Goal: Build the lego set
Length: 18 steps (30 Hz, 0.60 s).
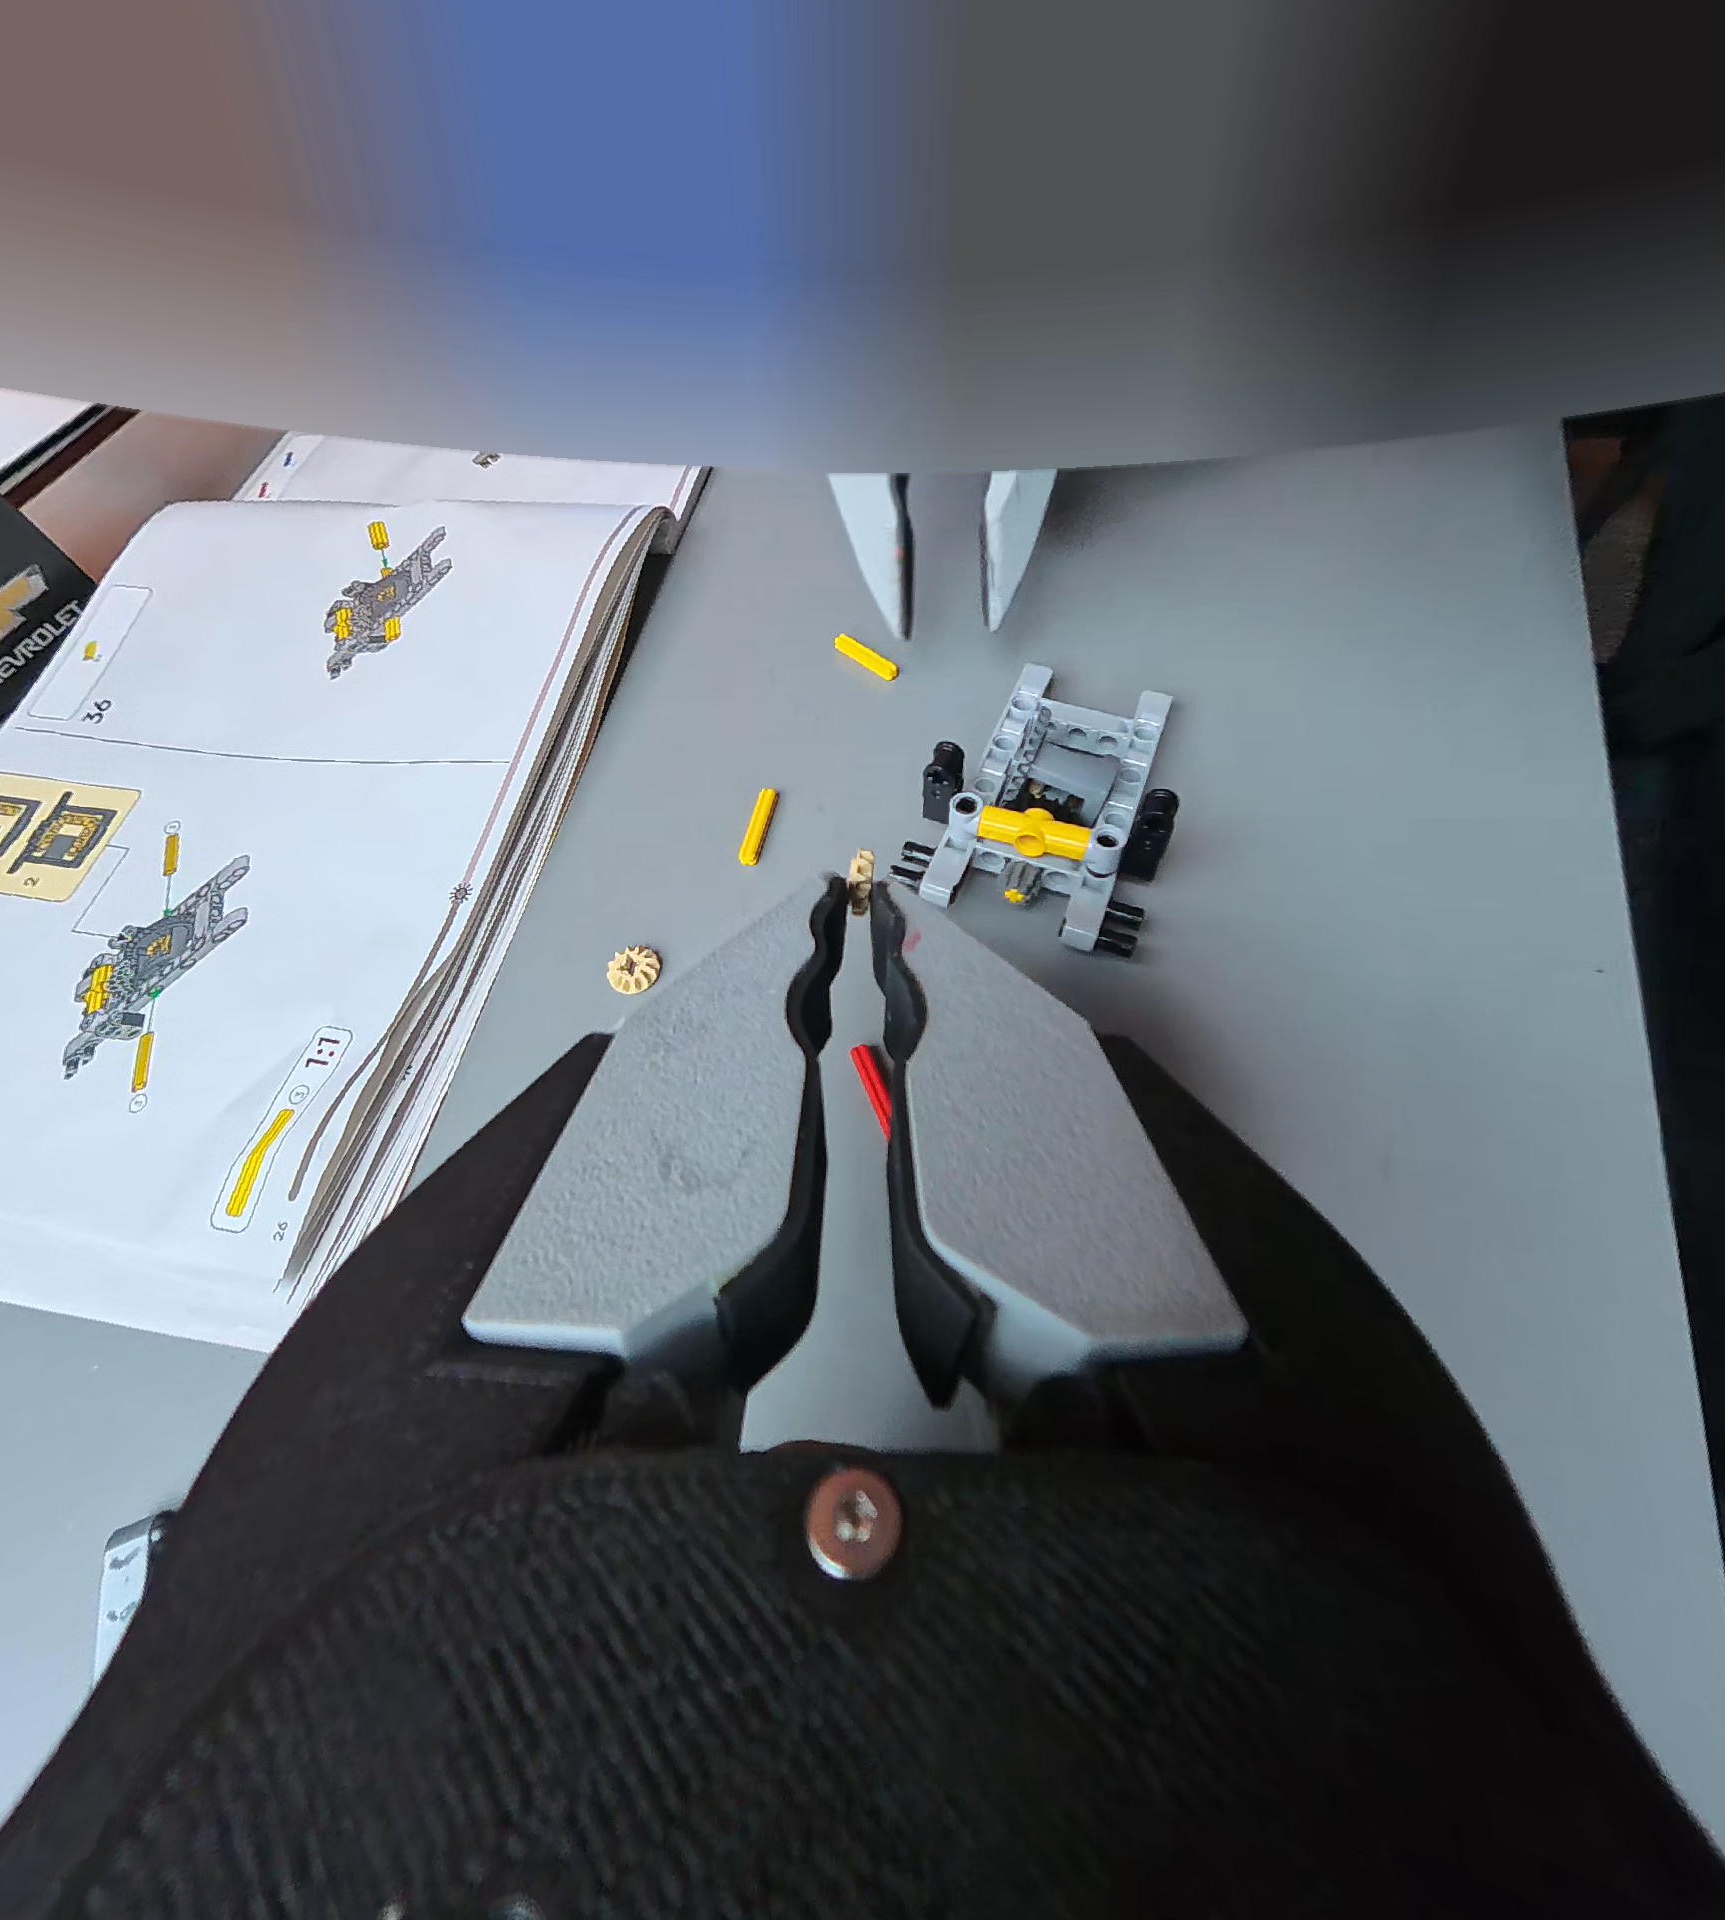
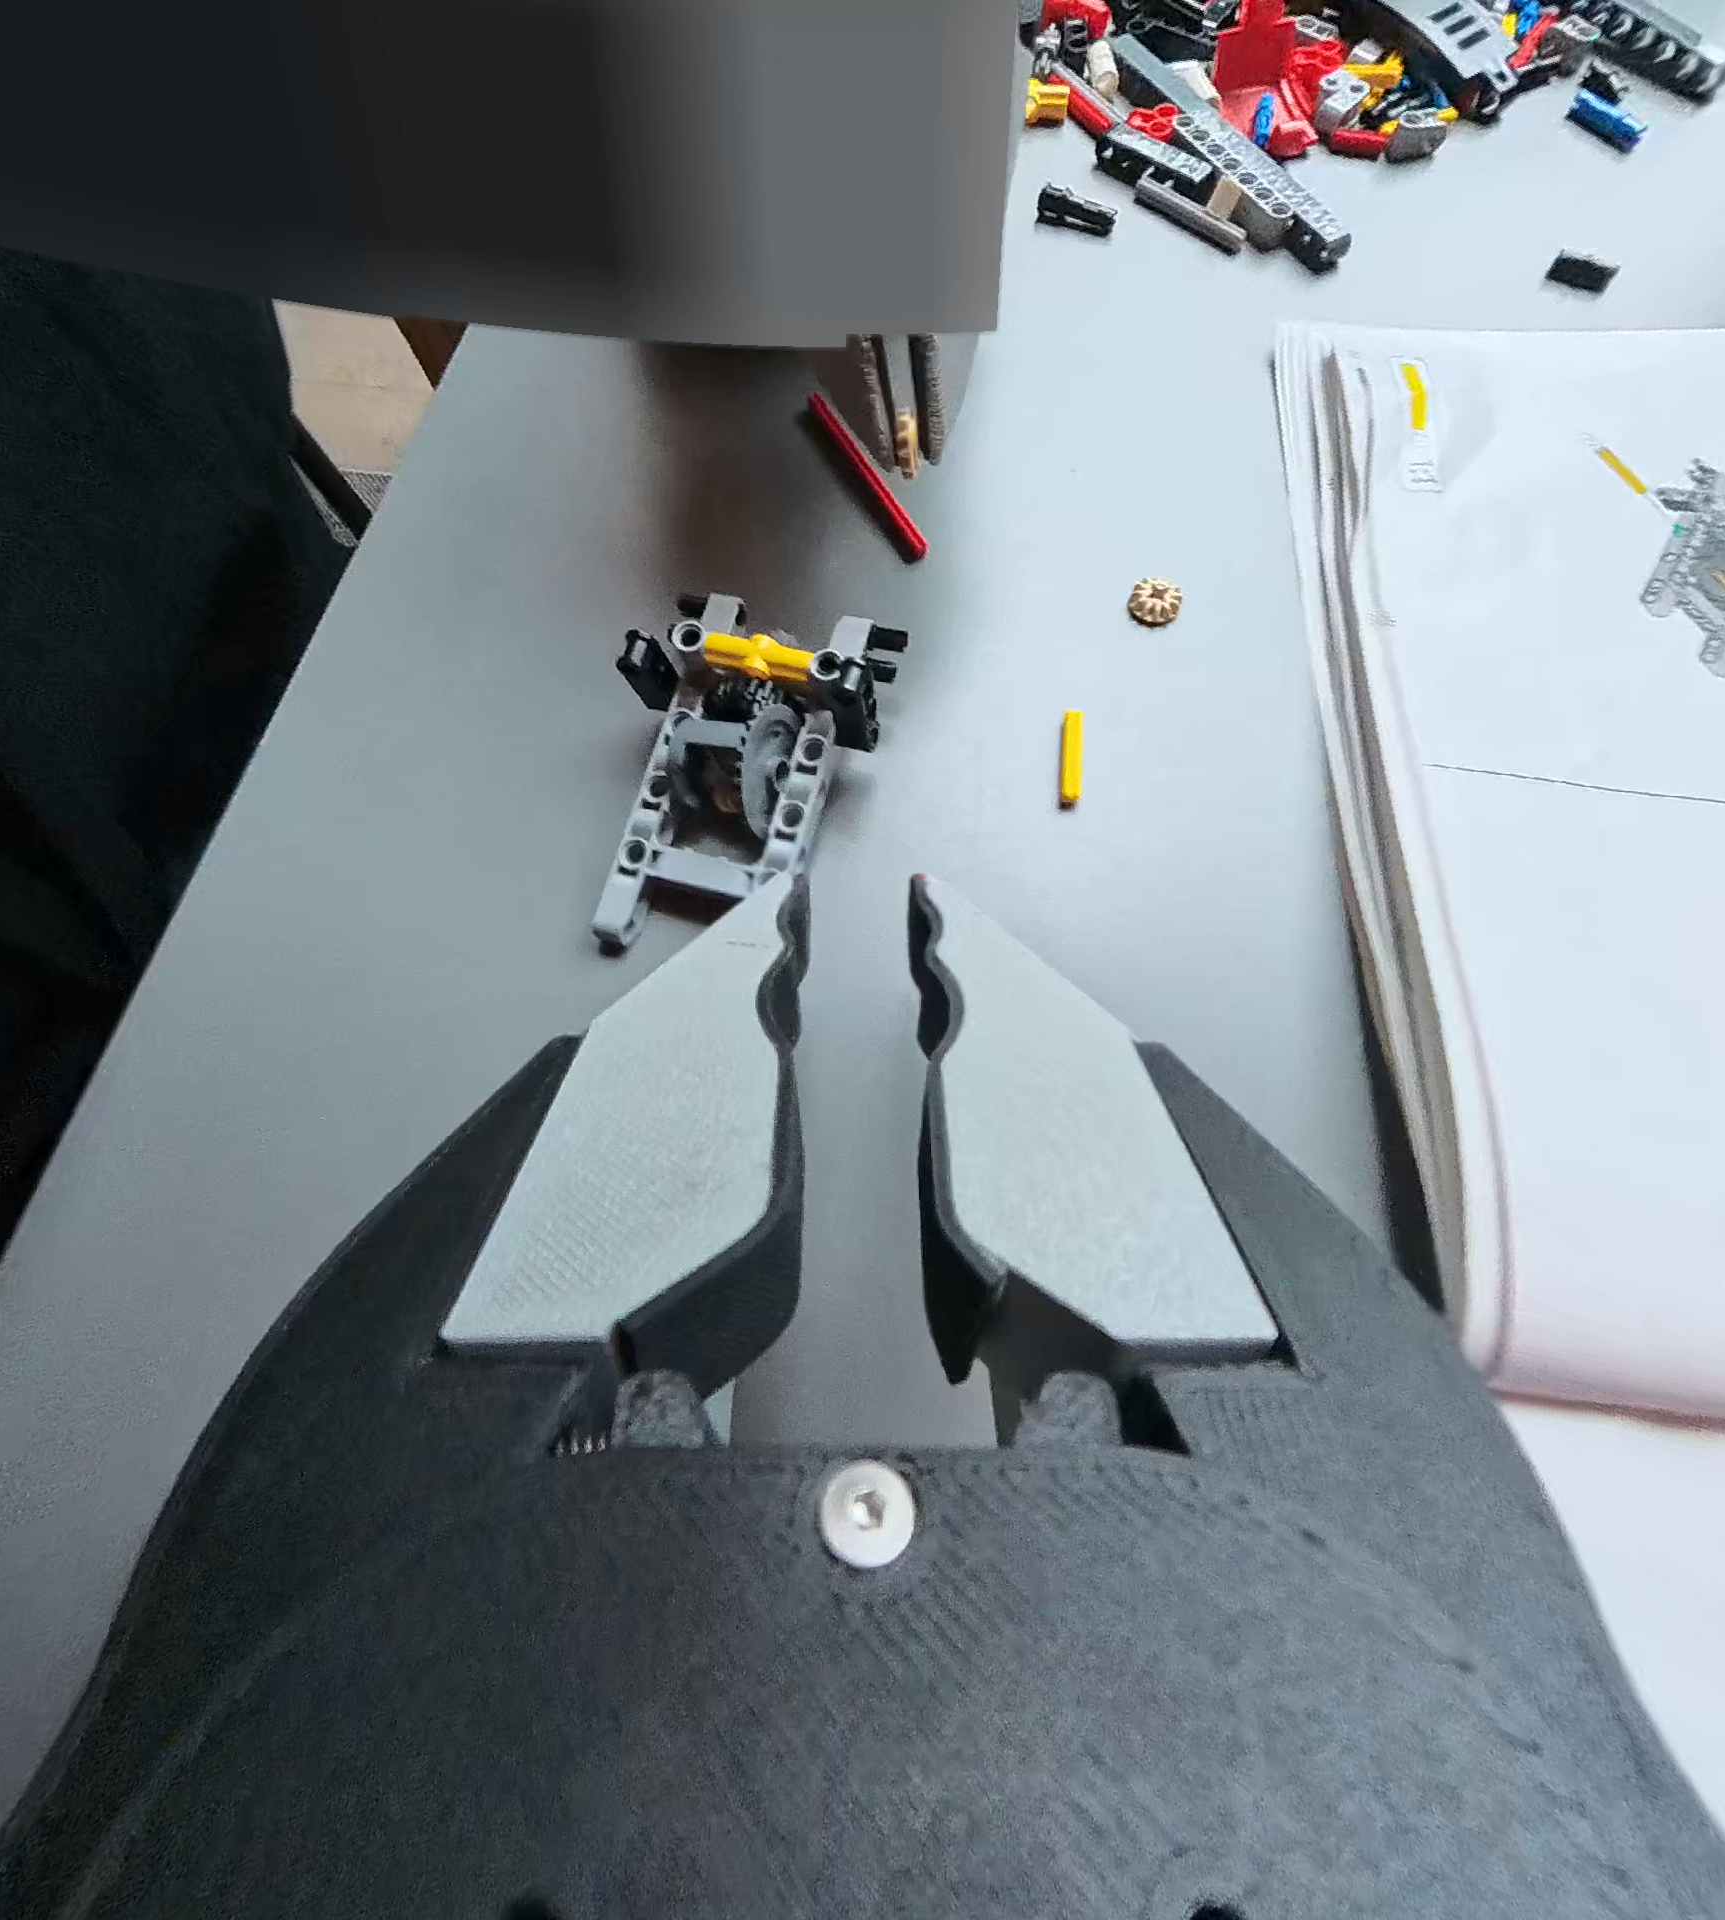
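A grey frame assembly point(image 1: 1045, 821) with a yellow cross-piece and black pins lies on the grey table; it also shows in the right wrist view point(image 2: 744, 748). My left gripper point(image 1: 858, 891) is shut on a small tan gear point(image 1: 860, 871), held at its tips just left of the assembly's near end. In the right wrist view the left gripper point(image 2: 902, 457) shows far off with the tan gear point(image 2: 905, 442). My right gripper point(image 2: 858, 883) is open and empty, right by the assembly's near end. It shows from the left wrist view point(image 1: 948, 623) beyond the assembly.
A second tan gear point(image 1: 634, 969) point(image 2: 1154, 601), two yellow axles point(image 1: 758, 826) point(image 1: 864, 657) and a red axle point(image 2: 866, 478) lie loose on the table. An open instruction booklet point(image 1: 318, 831) point(image 2: 1616, 883) lies beside them. A pile of loose parts point(image 2: 1305, 104) sits farther back. My hands' fingertips stand some 9 centimeters from each other.
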Each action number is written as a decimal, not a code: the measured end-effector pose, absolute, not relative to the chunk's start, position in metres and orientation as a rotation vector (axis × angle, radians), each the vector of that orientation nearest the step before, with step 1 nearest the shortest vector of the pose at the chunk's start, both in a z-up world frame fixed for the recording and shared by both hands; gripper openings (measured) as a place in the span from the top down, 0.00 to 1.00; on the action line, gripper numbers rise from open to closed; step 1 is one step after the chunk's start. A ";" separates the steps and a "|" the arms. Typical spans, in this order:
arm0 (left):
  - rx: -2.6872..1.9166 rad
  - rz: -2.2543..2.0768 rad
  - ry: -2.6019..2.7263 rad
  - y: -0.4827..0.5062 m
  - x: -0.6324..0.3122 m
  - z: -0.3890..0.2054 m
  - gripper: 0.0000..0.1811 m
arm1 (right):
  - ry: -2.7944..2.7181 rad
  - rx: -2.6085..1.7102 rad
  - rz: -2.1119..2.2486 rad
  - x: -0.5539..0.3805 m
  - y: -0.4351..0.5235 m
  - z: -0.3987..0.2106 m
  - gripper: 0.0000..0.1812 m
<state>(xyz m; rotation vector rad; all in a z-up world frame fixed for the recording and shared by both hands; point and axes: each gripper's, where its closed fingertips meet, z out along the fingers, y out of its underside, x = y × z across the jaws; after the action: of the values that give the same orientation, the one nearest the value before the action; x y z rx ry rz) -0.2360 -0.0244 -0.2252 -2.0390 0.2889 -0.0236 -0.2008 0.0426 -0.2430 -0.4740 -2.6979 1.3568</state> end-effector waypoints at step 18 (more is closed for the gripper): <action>-2.015 -0.046 0.254 -0.025 -0.239 -0.221 1.00 | -2.705 -0.668 1.552 -0.191 0.020 -0.242 0.86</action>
<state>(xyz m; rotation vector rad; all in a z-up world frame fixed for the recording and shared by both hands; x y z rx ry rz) -0.2394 -0.0254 -0.2210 -2.0146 0.2540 -0.0463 -0.1907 0.0201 -0.2423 -0.6675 -2.7052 1.5518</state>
